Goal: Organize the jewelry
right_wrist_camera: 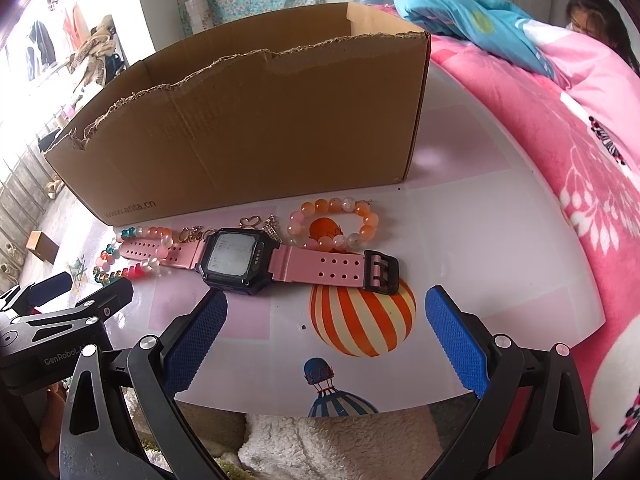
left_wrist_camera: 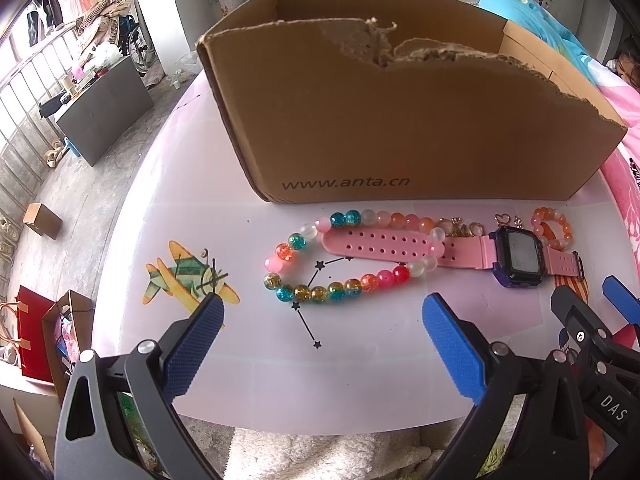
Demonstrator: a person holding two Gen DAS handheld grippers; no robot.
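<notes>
A: Jewelry first: where do we see it?
B: Watch [right_wrist_camera: 236,258] and beaded bracelet [left_wrist_camera: 344,256] lie at twelve o'clock, before the cardboard box [left_wrist_camera: 400,120].
A: Our grippers?
B: Left gripper [left_wrist_camera: 322,312] and right gripper [right_wrist_camera: 326,304] both spread apart, empty.

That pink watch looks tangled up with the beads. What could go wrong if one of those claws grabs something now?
1. The pink watch strap runs through the colourful bead bracelet, so lifting either may drag the other along.
2. Small gold charms lie close behind the watch and could be knocked or missed.
3. The cardboard box has a tall, torn front wall; a dangling strap might catch on it.
</notes>
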